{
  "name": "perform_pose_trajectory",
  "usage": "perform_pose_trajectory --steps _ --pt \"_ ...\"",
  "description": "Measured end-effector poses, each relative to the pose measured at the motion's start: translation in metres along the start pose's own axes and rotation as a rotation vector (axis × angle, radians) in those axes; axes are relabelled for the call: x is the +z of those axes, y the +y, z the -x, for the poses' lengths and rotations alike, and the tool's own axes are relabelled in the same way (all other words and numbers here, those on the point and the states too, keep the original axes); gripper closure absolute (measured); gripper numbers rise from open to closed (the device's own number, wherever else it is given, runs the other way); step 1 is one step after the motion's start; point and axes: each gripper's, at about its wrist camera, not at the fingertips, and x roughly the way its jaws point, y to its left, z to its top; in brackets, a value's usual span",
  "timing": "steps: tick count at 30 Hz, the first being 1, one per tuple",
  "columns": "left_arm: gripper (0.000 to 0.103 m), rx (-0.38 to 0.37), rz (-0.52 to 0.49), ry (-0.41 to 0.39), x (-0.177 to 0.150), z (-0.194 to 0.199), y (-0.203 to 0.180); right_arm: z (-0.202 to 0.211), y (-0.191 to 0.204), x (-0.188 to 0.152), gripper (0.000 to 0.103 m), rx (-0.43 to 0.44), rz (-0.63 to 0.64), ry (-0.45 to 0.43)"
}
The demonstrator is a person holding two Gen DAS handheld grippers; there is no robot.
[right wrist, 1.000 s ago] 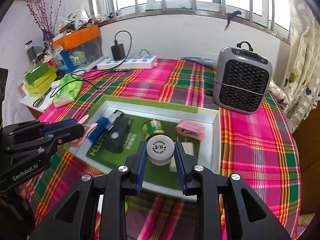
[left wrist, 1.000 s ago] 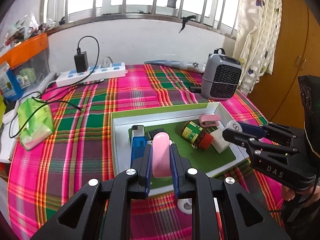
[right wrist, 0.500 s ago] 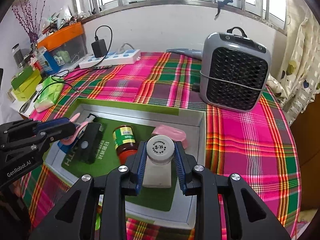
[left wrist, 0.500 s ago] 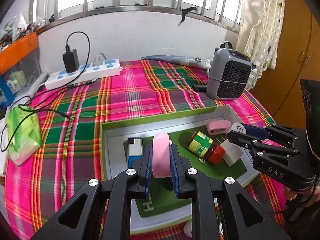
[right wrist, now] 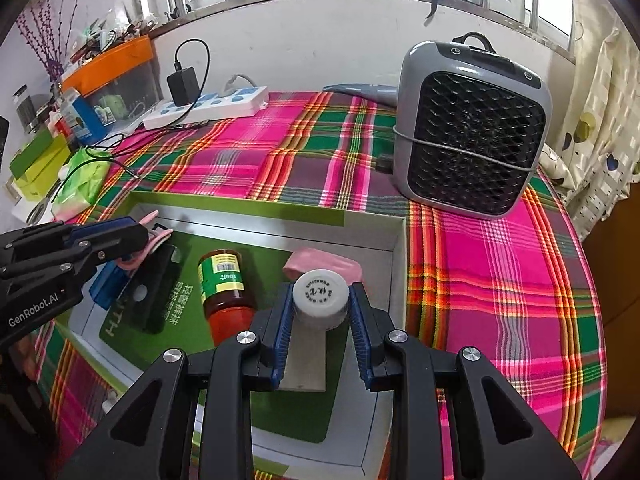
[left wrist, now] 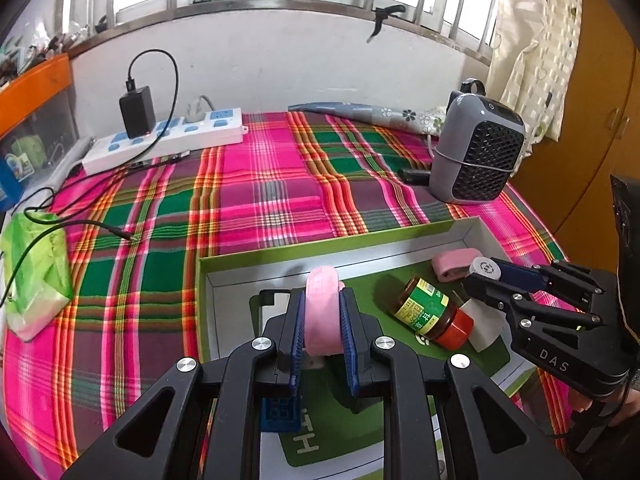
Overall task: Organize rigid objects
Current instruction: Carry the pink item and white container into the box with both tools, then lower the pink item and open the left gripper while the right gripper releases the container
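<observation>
My left gripper [left wrist: 322,298] is shut on a pink curved clip [left wrist: 322,316] and hangs over the left part of the green-rimmed tray [left wrist: 320,242]. Above the tray's right part my right gripper [right wrist: 320,298] is shut on a small white bottle with a round cap [right wrist: 319,292]. In the tray lie a red-lidded jar [right wrist: 224,284] on its side, a pink stapler-like piece [right wrist: 324,262], a black case [right wrist: 154,288], a blue item [right wrist: 104,284] and a white block [right wrist: 304,360]. The right gripper [left wrist: 486,270] shows at the right of the left wrist view.
A grey fan heater [right wrist: 468,140] stands beyond the tray's far right corner. A white power strip [left wrist: 168,140] with a black charger lies at the back left. A green tissue pack [left wrist: 32,272] and loose cables sit on the plaid cloth to the left.
Both grippers have come forward and slightly down over the tray, which looks nearer and larger. Each keeps hold of its object.
</observation>
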Motion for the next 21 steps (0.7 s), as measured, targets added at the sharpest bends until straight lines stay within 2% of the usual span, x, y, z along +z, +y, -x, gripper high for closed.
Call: perform_pose_trajectory --steps 21 --pt "0.086 0.006 0.035 0.019 0.006 -0.014 0.012 -0.010 -0.001 0.002 0.074 -0.001 -0.011 0.002"
